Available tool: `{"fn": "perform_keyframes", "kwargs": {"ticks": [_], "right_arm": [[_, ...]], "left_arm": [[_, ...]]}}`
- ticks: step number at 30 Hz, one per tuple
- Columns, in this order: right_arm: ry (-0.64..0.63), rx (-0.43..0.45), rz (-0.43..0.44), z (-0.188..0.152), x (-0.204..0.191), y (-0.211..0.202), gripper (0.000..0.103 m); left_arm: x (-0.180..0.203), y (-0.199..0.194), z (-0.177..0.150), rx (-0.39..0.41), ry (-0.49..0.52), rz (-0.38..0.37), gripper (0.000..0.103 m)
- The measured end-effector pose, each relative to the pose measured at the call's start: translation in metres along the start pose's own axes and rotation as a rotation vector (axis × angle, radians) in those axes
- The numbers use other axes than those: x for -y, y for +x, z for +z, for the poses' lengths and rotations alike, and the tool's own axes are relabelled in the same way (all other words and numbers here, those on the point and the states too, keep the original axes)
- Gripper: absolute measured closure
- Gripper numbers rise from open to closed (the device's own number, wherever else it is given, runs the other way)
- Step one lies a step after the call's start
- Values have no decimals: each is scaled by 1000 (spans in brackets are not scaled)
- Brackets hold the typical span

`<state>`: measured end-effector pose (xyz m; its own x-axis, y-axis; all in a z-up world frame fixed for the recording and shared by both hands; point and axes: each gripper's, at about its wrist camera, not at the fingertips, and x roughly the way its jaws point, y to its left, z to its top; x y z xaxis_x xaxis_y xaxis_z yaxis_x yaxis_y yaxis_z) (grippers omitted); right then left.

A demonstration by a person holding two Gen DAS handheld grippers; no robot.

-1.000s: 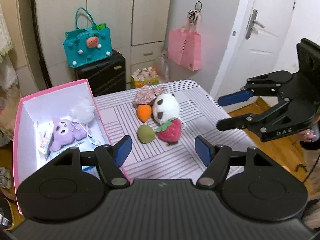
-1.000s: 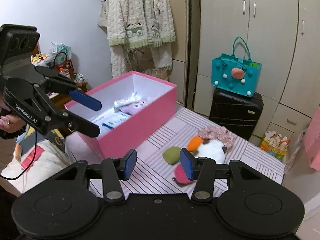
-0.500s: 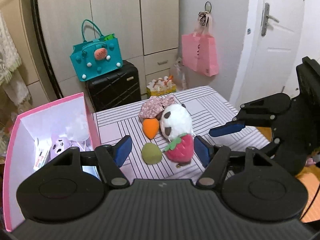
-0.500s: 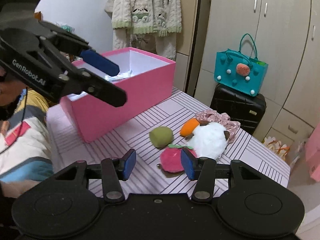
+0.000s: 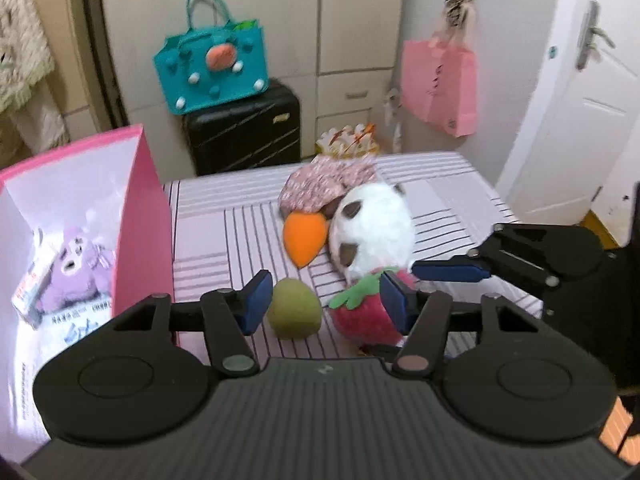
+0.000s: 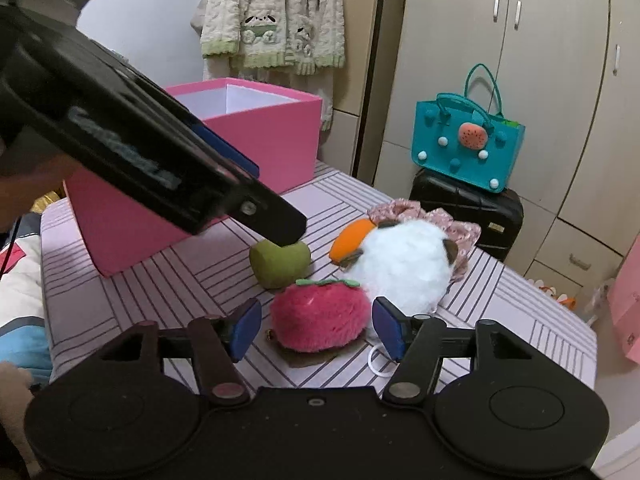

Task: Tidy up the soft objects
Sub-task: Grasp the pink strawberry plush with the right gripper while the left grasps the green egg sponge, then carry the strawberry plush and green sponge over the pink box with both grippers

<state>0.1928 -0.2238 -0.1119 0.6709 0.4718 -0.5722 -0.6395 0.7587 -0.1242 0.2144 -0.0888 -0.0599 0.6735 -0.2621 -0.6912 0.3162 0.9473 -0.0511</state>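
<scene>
Tall cream cupboards [image 6: 540, 80] stood behind a black suitcase [image 5: 244, 128]. A white door [image 5: 592, 112] was shut. A fluffy sweater [image 6: 276, 16] hung up.

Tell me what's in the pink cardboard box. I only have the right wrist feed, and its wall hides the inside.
Observer: A purple plush toy lies inside the pink cardboard box, on a printed paper sheet.
Operator: Anything else in there?
Observer: A small printed packet leans beside the plush, on its left in the left wrist view.
Operator: Is the left tool gripping the green one yet?
Observer: No. The left tool has just been closing its jaws. The round green plush sits between them, close to one pad, but it isn't pinched.
</scene>
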Motion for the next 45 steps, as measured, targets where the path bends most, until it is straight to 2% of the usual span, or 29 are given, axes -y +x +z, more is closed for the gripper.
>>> {"fn": "perform_keyframes", "kwargs": {"ticks": [3,9,17,20,23,25,27,28,29,30,37,45], "right_arm": [[-1,-5,-2,-5,0,7,36],[-28,3,-14,-11,-2,17,36],[-44,1,-5,-19,0,23,36],[-49,7,0,-20,-1,22,36],[-53,17,-12,-22,-2,22,36],[-53,24,-18,-23,-3,22,37],[-52,28,-22,-23,-4,22,37],[-51,31,-23,-23,-5,22,41],[-49,34,-22,-22,-4,23,54],[-46,36,-21,-22,-4,23,56],[-6,27,-14,-22,-5,21,59],[31,40,-19,-23,-11,-1,60]], "left_arm": [[-2,16,-4,-18,-13,22,46],[-4,32,-12,12,-28,69,46],[-19,50,-14,-37,-130,42,46],[-23,56,-17,-47,-147,59,46],[-27,61,-23,-72,-194,26,56],[-26,60,-26,-57,-204,27,64],[-26,60,-28,-47,-200,27,65],[-26,60,-28,-43,-192,27,66],[-24,60,-29,-38,-184,30,66],[-22,60,-31,-35,-178,36,67],[-14,49,-36,-32,-161,25,67],[-8,19,-43,-14,-146,-28,67]]}}
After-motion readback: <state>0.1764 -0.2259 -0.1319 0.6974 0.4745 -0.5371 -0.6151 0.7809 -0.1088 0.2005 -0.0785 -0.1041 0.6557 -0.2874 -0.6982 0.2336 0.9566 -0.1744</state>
